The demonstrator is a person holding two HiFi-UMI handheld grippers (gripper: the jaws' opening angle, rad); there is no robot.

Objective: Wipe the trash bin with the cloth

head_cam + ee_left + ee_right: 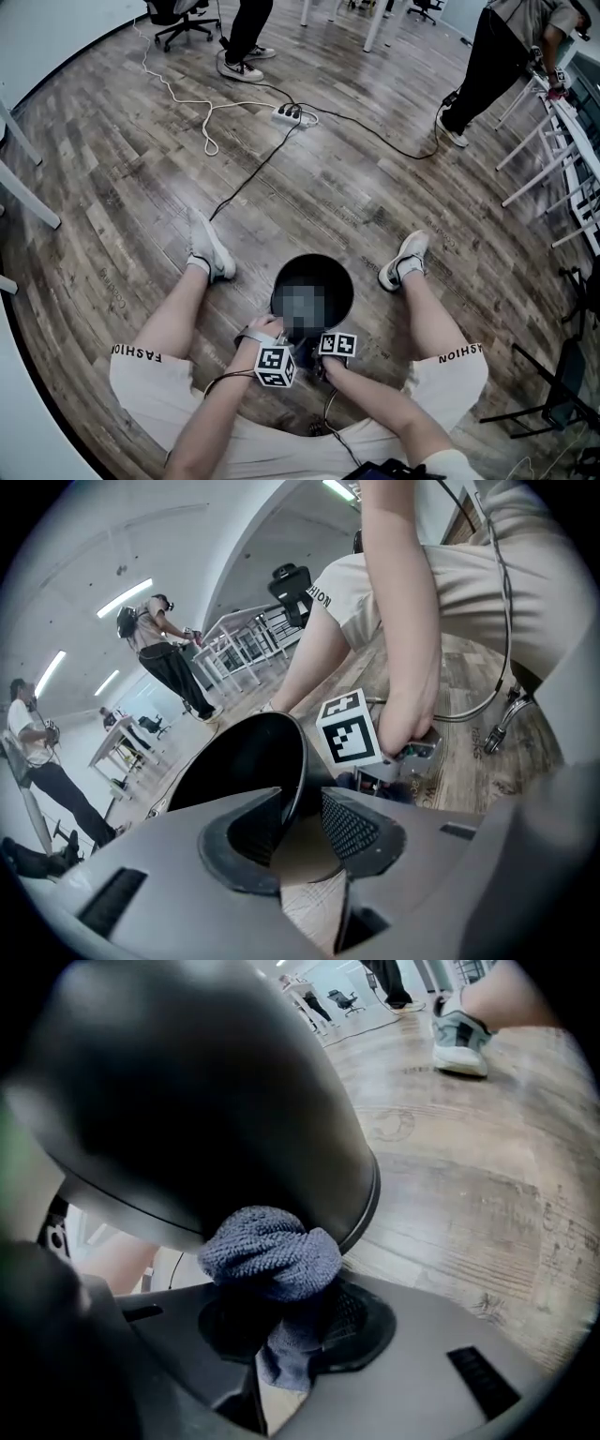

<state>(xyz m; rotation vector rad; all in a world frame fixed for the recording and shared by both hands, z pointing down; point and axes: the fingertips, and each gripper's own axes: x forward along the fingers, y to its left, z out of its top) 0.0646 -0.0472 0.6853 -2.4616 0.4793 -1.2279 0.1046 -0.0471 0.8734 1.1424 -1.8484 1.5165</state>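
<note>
Trash bin (pixel 314 267) on floor (pixel 328 187) between your legs (pixel 173 323). Left tool (pixel 300 832) straddles rim (pixel 302 761), jaws apart, no grip yet: positioned to steady bin. Right tool (pixel 286 1321) clamped on blue-grey cloth (pixel 272 1251), wad against outer wall, ready to wipe.

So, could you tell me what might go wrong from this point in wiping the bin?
The rim of the bin stands between the jaws of the left gripper with a gap on one side, so the bin may shift when pushed. The right gripper holds the cloth as a bunched wad against the bin's outer wall; it may wipe only a narrow strip or pull loose.
</note>
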